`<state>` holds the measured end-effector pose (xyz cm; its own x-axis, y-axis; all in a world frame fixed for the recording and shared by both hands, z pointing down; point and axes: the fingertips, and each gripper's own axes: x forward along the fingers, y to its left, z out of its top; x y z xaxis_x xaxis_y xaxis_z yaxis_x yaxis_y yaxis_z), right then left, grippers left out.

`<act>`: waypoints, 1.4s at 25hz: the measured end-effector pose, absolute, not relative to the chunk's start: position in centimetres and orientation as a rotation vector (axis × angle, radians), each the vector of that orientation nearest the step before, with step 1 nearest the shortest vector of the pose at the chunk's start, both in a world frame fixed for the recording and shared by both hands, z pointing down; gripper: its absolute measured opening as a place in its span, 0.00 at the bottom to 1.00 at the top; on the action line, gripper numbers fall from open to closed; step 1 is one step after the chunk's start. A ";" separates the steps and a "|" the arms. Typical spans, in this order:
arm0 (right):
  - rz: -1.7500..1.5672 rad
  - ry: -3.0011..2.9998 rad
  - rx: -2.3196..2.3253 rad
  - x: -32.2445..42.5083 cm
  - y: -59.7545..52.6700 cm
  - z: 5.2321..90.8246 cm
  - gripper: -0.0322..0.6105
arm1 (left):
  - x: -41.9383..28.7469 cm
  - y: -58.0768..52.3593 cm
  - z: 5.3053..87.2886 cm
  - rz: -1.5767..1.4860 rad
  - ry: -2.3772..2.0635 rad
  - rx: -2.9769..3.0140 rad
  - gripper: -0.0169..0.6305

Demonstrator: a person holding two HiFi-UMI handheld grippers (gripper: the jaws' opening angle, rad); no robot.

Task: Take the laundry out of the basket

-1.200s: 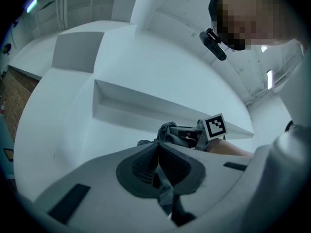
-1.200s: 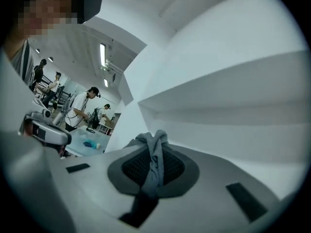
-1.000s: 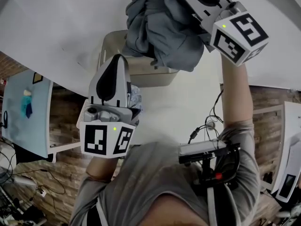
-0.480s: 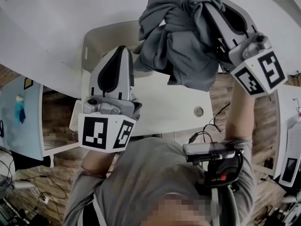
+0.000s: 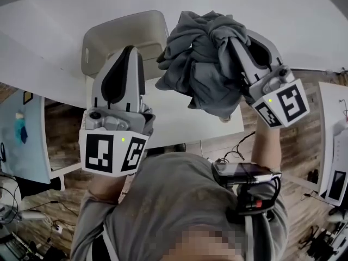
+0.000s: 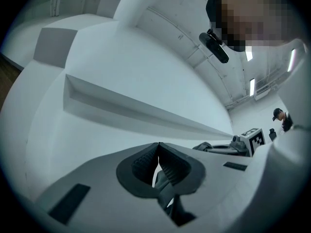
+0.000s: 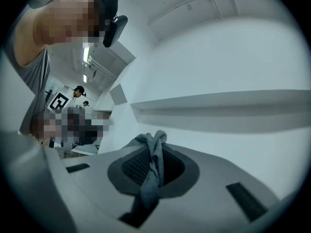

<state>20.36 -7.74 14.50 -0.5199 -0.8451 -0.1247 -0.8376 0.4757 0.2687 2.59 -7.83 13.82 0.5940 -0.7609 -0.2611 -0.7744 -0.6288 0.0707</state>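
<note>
Grey laundry [image 5: 204,64] pinched in right gripper [image 5: 232,37], clear of basket [image 5: 109,29].
Basket at nine o'clock from it, nearer the closed, empty left gripper [image 5: 129,50].

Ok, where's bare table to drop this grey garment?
Bare white table lies beyond the grey garment, right of the basket; a smaller strip shows at the near edge, between garment and left gripper. Crowded around the basket.

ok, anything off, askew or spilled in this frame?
Nothing stands out. The right gripper is shut on a bunched gray garment, held in the air beside the basket, which sits on the white table. The left gripper is shut and empty. No spill or damage is visible.
</note>
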 end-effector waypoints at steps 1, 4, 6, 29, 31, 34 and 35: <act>-0.439 -2.671 1.535 20.5 -7.7 15.7 0.09 | 2.7 -7.8 14.0 0.407 1.332 -2.760 0.04; -0.370 -2.632 1.550 20.5 -7.4 19.8 0.09 | 3.0 -7.7 14.4 0.380 1.335 -2.762 0.04; -0.310 -2.607 1.548 20.4 -7.3 22.8 0.09 | 3.2 -7.7 14.7 0.363 1.342 -2.764 0.04; 0.237 -2.378 1.502 18.8 -12.1 45.4 0.16 | 1.3 -9.3 18.3 0.246 1.457 -2.788 0.04; 0.267 -2.354 1.499 18.9 -12.0 45.5 0.26 | 0.8 -9.7 18.3 0.267 1.457 -2.791 0.04; 0.285 -2.333 1.496 19.5 -11.5 45.0 0.36 | 0.3 -10.4 18.4 0.296 1.463 -2.794 0.04; 0.287 -2.333 1.503 19.7 -11.3 44.5 0.38 | 0.1 -10.7 18.5 0.304 1.465 -2.795 0.04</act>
